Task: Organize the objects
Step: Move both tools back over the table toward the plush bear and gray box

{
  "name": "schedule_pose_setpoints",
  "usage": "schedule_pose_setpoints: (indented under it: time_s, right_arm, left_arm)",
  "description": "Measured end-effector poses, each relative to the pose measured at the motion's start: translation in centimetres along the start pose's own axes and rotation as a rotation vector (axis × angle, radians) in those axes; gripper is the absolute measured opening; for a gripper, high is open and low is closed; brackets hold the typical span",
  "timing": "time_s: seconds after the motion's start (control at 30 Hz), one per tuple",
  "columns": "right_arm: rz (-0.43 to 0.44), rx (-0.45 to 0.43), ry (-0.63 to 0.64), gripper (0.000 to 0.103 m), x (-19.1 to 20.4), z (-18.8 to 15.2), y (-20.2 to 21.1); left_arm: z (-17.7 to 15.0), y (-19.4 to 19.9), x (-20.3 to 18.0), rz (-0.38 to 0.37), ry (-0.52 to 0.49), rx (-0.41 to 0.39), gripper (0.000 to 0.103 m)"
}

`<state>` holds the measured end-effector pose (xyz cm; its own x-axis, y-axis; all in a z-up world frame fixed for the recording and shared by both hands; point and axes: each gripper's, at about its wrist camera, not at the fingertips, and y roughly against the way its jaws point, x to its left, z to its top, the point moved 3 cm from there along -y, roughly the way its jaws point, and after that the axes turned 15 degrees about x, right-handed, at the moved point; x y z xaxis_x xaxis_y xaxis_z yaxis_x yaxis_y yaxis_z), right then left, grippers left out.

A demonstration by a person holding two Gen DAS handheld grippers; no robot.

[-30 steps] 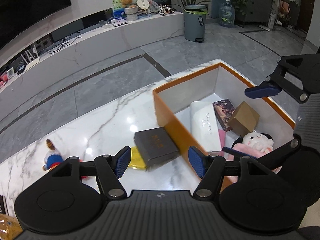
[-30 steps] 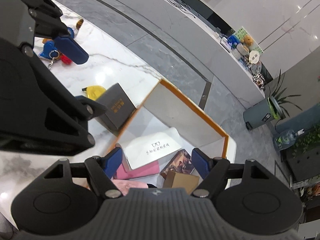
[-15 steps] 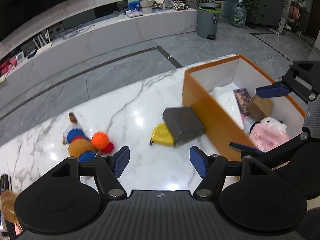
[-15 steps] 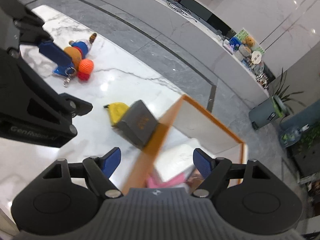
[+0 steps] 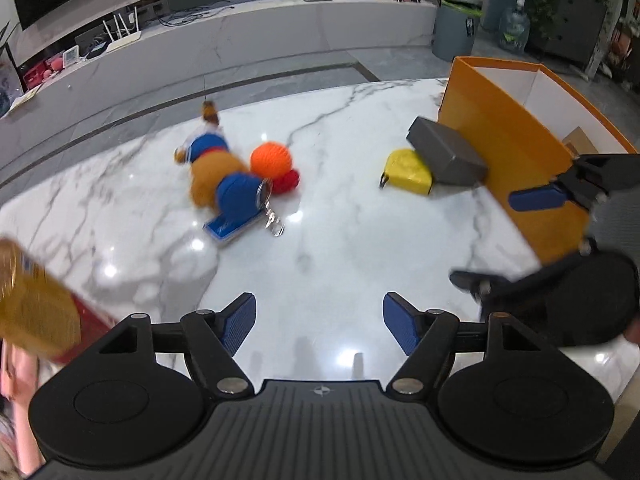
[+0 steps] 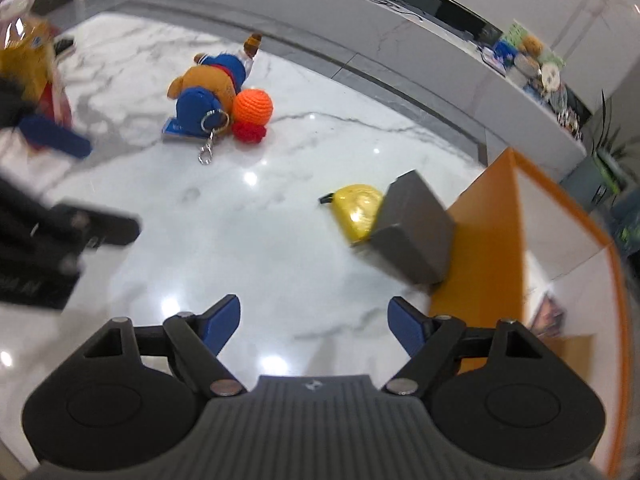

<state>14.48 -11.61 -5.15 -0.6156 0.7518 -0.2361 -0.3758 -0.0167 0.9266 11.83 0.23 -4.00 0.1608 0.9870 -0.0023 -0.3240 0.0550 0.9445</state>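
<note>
**Both grippers spread and empty above the marble table**

The left gripper [image 5: 319, 322] hung over the marble table [image 5: 340, 248] with its blue pads [image 5: 239, 322] spread wide and nothing between them. The right gripper [image 6: 314, 322] was likewise spread, its fingers released and empty.

Ahead of the left fingers and a little to their left lay a plush keychain toy [image 5: 218, 168], brown with blue parts, a metal ring at its near end. An orange knitted ball [image 5: 271, 159] touched it on the side toward the box. Farther to the right of the fingers, a grey box [image 5: 446, 151] leaned against the outer wall of the orange storage box [image 5: 516, 148], resting partly on a yellow pouch [image 5: 406, 172] beside it.

From the right wrist view, the grey box [image 6: 414, 228] and yellow pouch [image 6: 358, 210] sat just ahead of the right-hand finger, the orange storage box [image 6: 486, 232] touching the grey one beyond. The plush keychain toy [image 6: 208, 90] and orange knitted ball [image 6: 253, 106] lay well ahead, left of the fingers. The left gripper appeared blurred at that view's left edge.

A yellow packet [image 5: 34, 308] showed, blurred, at the far left of the left fingers.
</note>
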Motion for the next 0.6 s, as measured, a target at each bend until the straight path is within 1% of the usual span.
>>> schedule_pose_setpoints:
  time_s: [0.1, 0.17, 0.27, 0.3, 0.37, 0.43, 0.53, 0.6]
  right_arm:
    - [0.065, -0.026, -0.090, 0.082, 0.0, -0.6, -1.8]
    - [0.077, -0.009, -0.111, 0.082, 0.1, -0.7, -2.9]
    - [0.078, -0.037, -0.133, 0.082, -0.1, -0.4, -2.6]
    - [0.088, -0.059, -0.156, 0.083, -0.5, -0.3, -2.0]
    - [0.113, -0.110, -0.209, 0.086, -1.3, -0.1, -1.0]
    - [0.110, -0.135, -0.265, 0.086, -2.1, 0.4, -0.3]
    - [0.102, -0.192, -0.331, 0.086, -3.4, 1.3, 0.9]
    - [0.084, -0.223, -0.380, 0.087, -4.4, 1.8, 1.6]
  left_arm:
    - [-2.2, -1.2, 0.7, 0.011, -0.005, 0.008, 0.087]
    - [-3.1, -1.7, 1.1, 0.011, -0.004, 0.002, 0.087]
    - [-4.9, -2.0, 1.5, -0.038, 0.001, -0.043, 0.089]
    - [-5.2, -2.5, 1.6, -0.039, -0.001, -0.037, 0.089]
    - [-4.8, -3.1, 1.5, -0.029, -0.005, -0.009, 0.089]
    - [-4.3, -2.9, 1.4, -0.043, -0.021, -0.037, 0.089]
    - [-3.4, -2.8, 1.6, -0.028, -0.028, -0.087, 0.089]
    - [-2.9, -2.7, 2.3, -0.023, -0.012, -0.115, 0.090]
